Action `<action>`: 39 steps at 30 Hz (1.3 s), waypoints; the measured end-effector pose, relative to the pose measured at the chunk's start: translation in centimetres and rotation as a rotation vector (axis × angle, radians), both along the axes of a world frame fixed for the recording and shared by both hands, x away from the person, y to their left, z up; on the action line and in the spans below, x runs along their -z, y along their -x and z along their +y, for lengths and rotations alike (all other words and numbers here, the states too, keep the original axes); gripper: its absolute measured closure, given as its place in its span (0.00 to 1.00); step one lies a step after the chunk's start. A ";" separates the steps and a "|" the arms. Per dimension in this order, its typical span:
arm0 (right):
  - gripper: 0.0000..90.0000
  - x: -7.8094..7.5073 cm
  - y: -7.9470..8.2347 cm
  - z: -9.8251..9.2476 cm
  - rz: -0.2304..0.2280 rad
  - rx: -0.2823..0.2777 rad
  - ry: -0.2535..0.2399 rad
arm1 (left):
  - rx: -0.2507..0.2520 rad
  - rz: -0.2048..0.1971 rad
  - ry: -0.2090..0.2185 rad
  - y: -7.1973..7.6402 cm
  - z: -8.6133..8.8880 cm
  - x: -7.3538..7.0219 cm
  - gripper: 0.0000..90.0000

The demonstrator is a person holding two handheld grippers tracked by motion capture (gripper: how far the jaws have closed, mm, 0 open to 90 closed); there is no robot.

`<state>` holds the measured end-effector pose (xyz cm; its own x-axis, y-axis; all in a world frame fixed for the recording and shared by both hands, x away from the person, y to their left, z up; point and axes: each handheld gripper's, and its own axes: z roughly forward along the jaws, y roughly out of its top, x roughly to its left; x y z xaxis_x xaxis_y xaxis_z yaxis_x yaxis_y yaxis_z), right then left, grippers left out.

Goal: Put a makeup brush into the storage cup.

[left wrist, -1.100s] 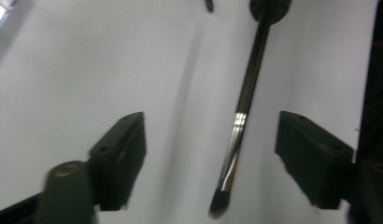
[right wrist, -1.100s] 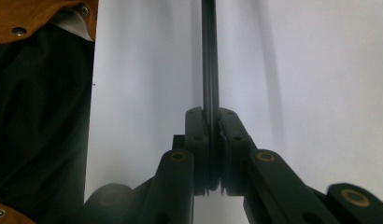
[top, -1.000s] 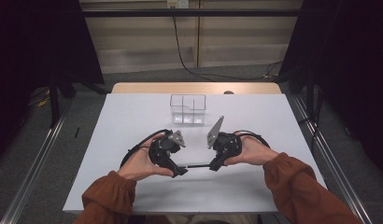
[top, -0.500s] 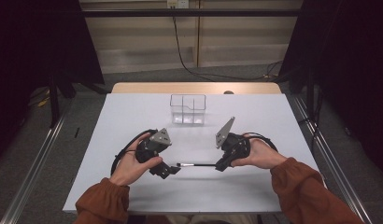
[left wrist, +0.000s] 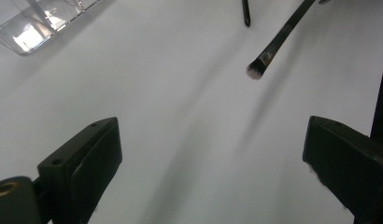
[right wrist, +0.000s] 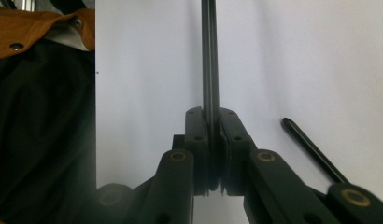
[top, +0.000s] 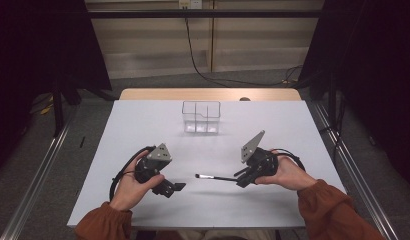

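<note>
1. Jaws of the right gripper [top: 241, 180] are clamped on the thin black handle of a small makeup brush [top: 213, 177]; in the right gripper view the black pads [right wrist: 199, 135] press flat against the handle [right wrist: 210, 70] from both sides.
2. From that grip the brush sticks out leftward just above the white tabletop [top: 143, 125], its pale bristle tip [top: 198, 176] free in the air between the two hands.
3. On the left gripper [top: 175, 187] the jaws have just been opening and stand wide with nothing between them; its own view shows the brush tip [left wrist: 254, 70] ahead, well clear of the pads [left wrist: 94, 154].
4. Farther back sits a clear plastic organiser box [top: 201, 117] with compartments, apparently empty, though glare makes that uncertain.
5. Orange sleeves [top: 338, 212] cover both of the person's forearms at the near edge of the table.
</note>
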<state>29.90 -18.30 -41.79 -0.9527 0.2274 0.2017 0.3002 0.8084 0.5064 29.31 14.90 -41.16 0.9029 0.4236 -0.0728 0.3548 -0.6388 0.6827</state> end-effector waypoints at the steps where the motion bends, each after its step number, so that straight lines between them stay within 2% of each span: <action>1: 0.93 0.2 0.1 -0.1 -0.001 0.007 -0.007 | 0.000 -0.005 -0.003 0.1 0.1 0.0 0.05; 4: 0.93 0.5 0.1 -0.5 -0.002 0.040 -0.029 | -0.018 -0.013 0.011 0.4 0.4 0.0 0.05; 11: 0.93 1.2 0.0 -1.3 -0.016 0.121 -0.125 | -0.038 -0.005 0.026 0.7 1.0 0.6 0.05; 15: 0.93 1.7 0.0 -1.4 -0.017 0.158 -0.197 | -0.041 -0.010 0.026 0.7 1.2 0.8 0.05; 20: 0.93 1.9 0.2 -1.4 -0.046 0.171 -0.263 | -0.063 -0.016 0.037 0.6 1.5 0.7 0.05; 21: 0.93 1.9 0.2 -1.5 -0.053 0.174 -0.288 | -0.065 -0.013 0.041 0.5 1.5 0.8 0.05; 25: 0.93 2.0 0.2 -1.5 -0.067 0.190 -0.349 | -0.071 -0.018 0.035 0.5 1.6 0.9 0.05; 35: 0.93 2.6 0.3 -1.5 -0.102 0.219 -0.461 | -0.081 -0.039 0.046 0.5 1.7 0.9 0.05; 39: 0.93 2.6 0.5 -1.5 -0.150 0.236 -0.500 | -0.087 -0.039 0.065 0.5 1.6 0.9 0.05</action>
